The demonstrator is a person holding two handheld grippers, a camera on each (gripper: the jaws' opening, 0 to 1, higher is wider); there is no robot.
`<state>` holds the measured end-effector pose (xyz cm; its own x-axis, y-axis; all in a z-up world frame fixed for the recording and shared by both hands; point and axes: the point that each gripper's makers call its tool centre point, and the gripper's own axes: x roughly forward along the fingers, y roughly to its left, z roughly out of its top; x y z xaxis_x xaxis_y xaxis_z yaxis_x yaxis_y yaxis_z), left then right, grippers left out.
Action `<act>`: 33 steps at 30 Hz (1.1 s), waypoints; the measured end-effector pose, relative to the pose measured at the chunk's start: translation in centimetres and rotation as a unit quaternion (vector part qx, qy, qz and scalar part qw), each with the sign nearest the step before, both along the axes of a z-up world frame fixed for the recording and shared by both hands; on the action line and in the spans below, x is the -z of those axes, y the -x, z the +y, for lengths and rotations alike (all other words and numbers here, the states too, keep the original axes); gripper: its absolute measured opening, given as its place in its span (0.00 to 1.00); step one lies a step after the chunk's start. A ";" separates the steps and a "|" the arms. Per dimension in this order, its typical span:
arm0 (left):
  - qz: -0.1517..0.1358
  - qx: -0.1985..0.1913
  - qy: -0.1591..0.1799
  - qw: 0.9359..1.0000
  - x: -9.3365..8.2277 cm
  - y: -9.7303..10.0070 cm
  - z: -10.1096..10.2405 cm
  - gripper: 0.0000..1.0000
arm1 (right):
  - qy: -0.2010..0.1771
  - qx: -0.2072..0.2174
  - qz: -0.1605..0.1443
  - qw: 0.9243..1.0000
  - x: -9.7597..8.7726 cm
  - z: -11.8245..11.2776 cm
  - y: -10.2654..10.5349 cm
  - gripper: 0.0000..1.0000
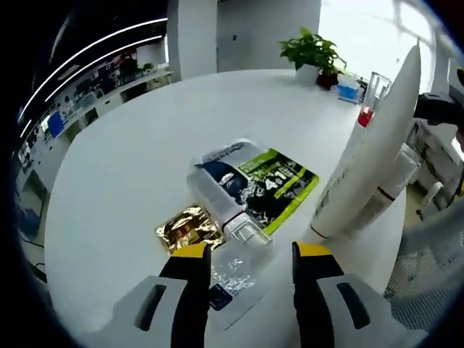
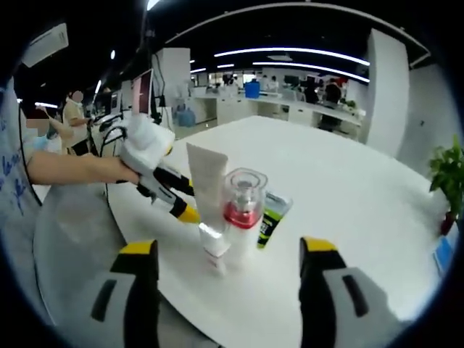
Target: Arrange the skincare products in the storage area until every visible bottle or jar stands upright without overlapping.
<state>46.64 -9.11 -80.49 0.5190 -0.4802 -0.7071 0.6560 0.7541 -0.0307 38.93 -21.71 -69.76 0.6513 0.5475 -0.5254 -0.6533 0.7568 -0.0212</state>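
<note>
While tongs hovered: both spread wide, empty.
Left tongs (image 1: 248, 267): above lying clear bottle (image 1: 223, 205) on surface (image 1: 130, 159).
Right tongs (image 2: 228, 264): facing upright white tube (image 2: 207, 196), touching red-collared bottle (image 2: 243, 210).

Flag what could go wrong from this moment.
The lying clear bottle rests on the green sachet, which may drag along when it is lifted. The upright white tube and red-collared bottle stand close to the table's edge, so a nudge might topple them off.
</note>
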 end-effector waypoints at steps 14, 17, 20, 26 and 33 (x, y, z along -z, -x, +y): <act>-0.003 -0.067 0.016 0.998 1.2 -1.7 -0.7 0.41 | -0.005 0.006 0.008 1.000 0.4 -0.1 0.0 0.79; 0.001 -0.071 0.015 0.997 1.4 -1.6 -0.7 0.38 | -0.005 0.008 0.009 1.000 0.5 -0.2 0.0 0.79; 0.006 -0.071 -0.001 0.997 1.9 -1.4 -0.3 0.34 | -0.007 0.010 0.010 1.000 0.6 -0.3 0.1 0.79; 0.006 -0.080 -0.007 0.997 2.1 -1.6 0.4 0.25 | -0.008 0.011 0.013 1.000 0.7 -0.3 0.1 0.78; -0.009 -0.087 -0.023 0.996 2.3 -2.3 1.4 0.20 | -0.008 0.007 0.013 1.000 0.7 0.0 0.0 0.78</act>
<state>48.92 -7.69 -82.82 0.6053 -0.3480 -0.7159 0.5147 0.8572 0.0185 38.93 -21.71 -70.44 0.6451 0.5471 -0.5334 -0.6432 0.7657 0.0075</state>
